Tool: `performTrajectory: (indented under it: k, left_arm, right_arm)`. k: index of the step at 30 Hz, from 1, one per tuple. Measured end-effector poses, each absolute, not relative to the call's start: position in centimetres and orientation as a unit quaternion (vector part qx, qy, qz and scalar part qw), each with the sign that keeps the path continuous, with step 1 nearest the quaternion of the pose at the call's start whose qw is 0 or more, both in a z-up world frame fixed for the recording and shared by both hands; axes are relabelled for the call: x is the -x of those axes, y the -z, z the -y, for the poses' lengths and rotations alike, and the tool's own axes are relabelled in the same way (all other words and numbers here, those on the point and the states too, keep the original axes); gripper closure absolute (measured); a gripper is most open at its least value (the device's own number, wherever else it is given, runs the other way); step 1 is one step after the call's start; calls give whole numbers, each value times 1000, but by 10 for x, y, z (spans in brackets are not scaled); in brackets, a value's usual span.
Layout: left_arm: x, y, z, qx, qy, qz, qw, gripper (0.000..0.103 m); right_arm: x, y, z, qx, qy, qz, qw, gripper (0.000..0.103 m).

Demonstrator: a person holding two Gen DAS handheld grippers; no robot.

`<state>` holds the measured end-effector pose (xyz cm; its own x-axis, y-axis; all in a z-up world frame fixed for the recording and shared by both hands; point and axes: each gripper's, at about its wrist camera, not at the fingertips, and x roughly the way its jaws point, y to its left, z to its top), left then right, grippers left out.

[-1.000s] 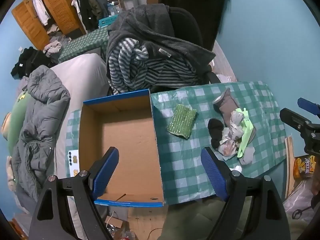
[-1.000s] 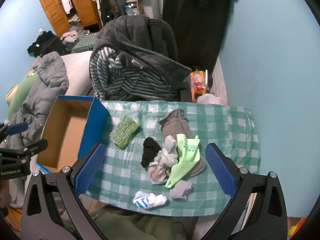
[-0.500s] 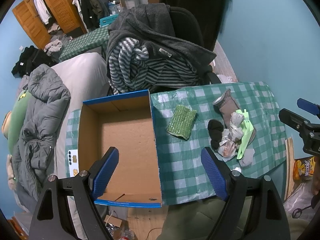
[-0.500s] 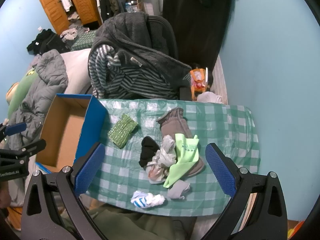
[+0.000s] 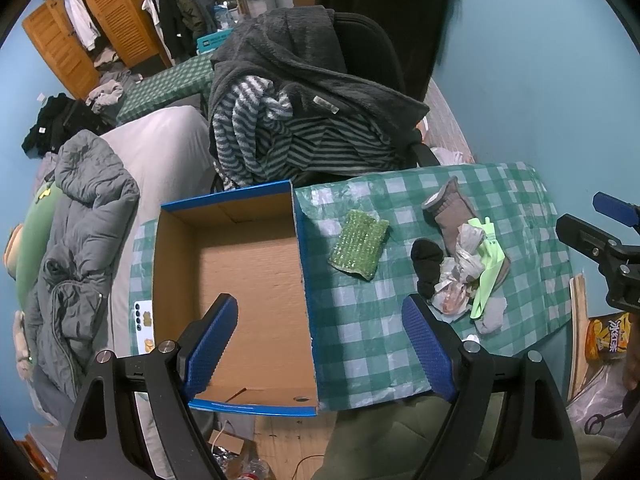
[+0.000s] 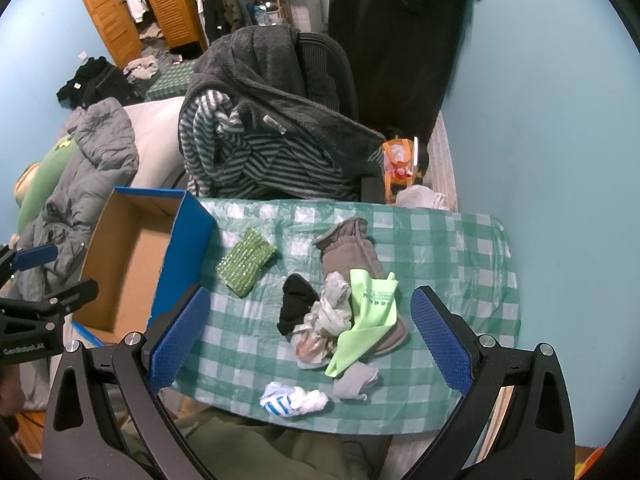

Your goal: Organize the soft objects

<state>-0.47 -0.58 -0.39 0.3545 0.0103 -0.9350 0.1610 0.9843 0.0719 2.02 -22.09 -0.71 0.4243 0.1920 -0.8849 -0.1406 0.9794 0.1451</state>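
Hovering wide open and empty, both tools face a green cloth lying diagonally beside the box.

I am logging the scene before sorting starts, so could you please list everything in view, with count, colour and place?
Cardboard box: 1, blue outside, brown inside, empty, left end of table.
Tablecloth: 1, green-white check, over the table.
Knitted cloth: 1, green, beside the box.
Brown socks: apparently a pair, back of pile.
Black sock: 1, left of pile.
Neon cloth: 1, yellow-green, on the pile.
Crumpled pale item: 1, grey-white, pile centre.
Grey sock: 1, front of pile.
Blue-striped white sock: 1, near front edge.
Chair with fleece clothing: 1, grey and striped, behind the table.
Left gripper: open, above the box.
Right gripper: open, above the pile.
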Motion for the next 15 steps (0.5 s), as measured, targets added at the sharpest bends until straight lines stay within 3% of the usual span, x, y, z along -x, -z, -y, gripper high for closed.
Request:
performTrajectory:
  k: [15]
  left_arm:
    - [3,3,6,-76,44,-567,819,18]
  right_arm:
    - [-20,8,224,-25,-99,-529,842,3]
